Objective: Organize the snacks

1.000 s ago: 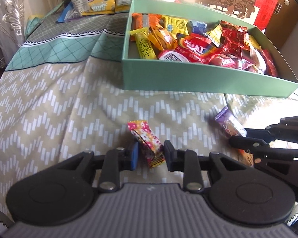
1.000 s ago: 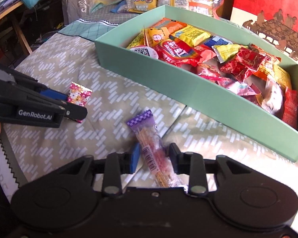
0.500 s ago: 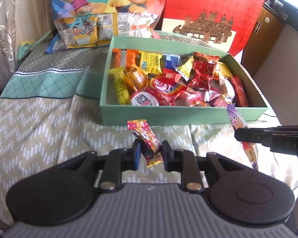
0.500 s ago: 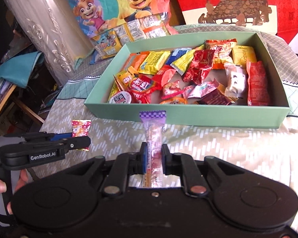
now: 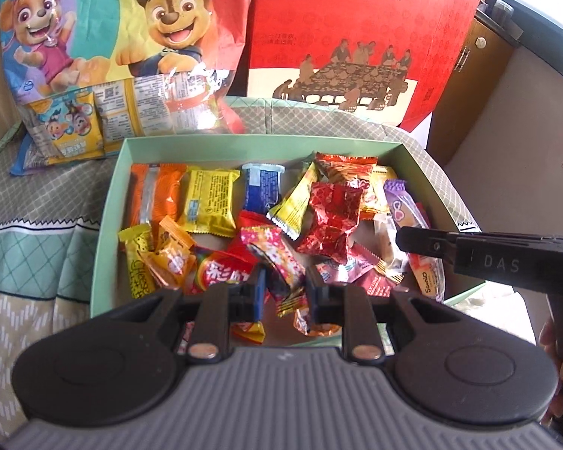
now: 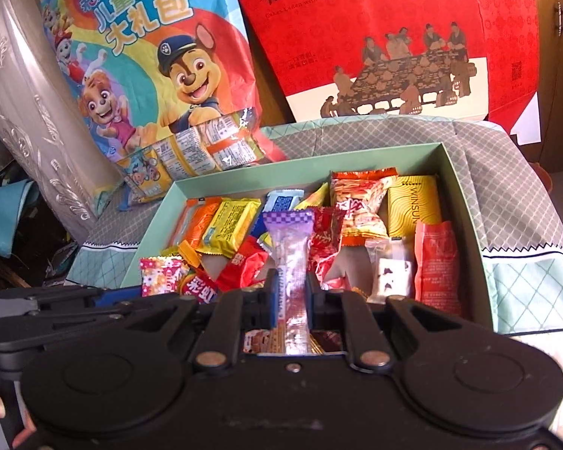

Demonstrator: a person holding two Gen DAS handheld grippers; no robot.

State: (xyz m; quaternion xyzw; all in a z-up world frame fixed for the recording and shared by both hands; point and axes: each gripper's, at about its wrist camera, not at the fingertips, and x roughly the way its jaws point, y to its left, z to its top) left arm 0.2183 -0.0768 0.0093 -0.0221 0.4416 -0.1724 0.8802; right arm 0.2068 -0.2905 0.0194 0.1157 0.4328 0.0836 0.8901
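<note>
Snacks held over the green box (image 5: 109, 195), ready to drop.
Left gripper (image 5: 281, 288) pinches a flowered candy (image 5: 272, 251); right gripper (image 6: 289, 292) clamps a purple-topped stick (image 6: 289, 247); next, probably, both release.

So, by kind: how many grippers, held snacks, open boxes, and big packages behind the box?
Grippers: 2 (left gripper, right gripper)
Held snacks: 2 (floral packet, purple-topped stick)
Open boxes: 1 (green box)
Packages behind: 2 (cartoon bag, red package)
Total: 7
</note>
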